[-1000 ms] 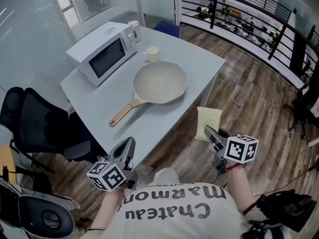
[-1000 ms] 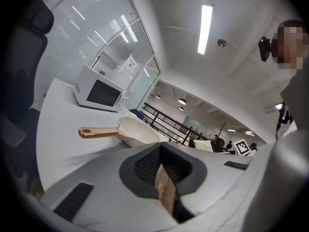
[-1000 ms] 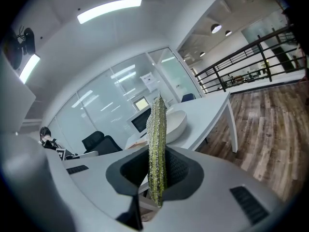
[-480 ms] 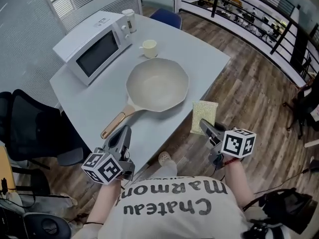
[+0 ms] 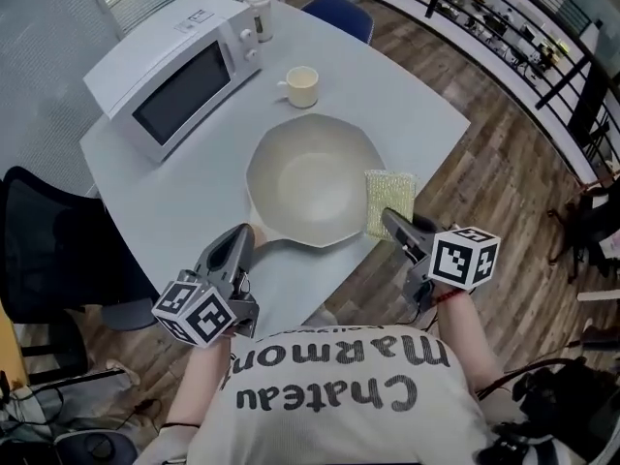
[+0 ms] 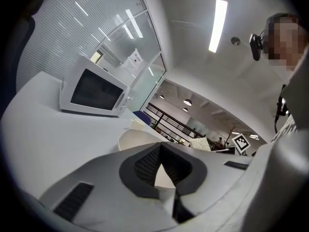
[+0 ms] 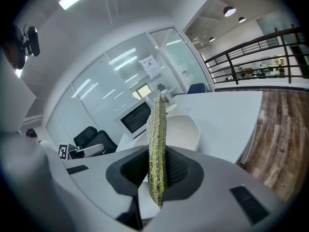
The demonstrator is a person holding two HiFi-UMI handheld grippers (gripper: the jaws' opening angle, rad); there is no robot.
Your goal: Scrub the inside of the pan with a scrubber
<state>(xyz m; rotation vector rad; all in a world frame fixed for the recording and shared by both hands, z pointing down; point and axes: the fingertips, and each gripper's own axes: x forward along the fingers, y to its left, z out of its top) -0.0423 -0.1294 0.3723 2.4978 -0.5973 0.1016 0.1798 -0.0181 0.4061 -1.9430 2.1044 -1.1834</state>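
A cream pan with a tan handle sits on the grey table; it also shows in the left gripper view as the pan and in the right gripper view as the pan. My right gripper is shut on a yellow-green scrubber, held edge-up just beside the pan's right rim. My left gripper hovers by the handle's end, shut with nothing between its jaws.
A white microwave stands at the table's back left, with a cream mug and a small jar behind the pan. A black office chair is at the left. Wooden floor lies right of the table.
Both grippers have moved forward toward the table. The scrubber went from over the floor to the pan's right rim, and the left gripper reached the handle end.
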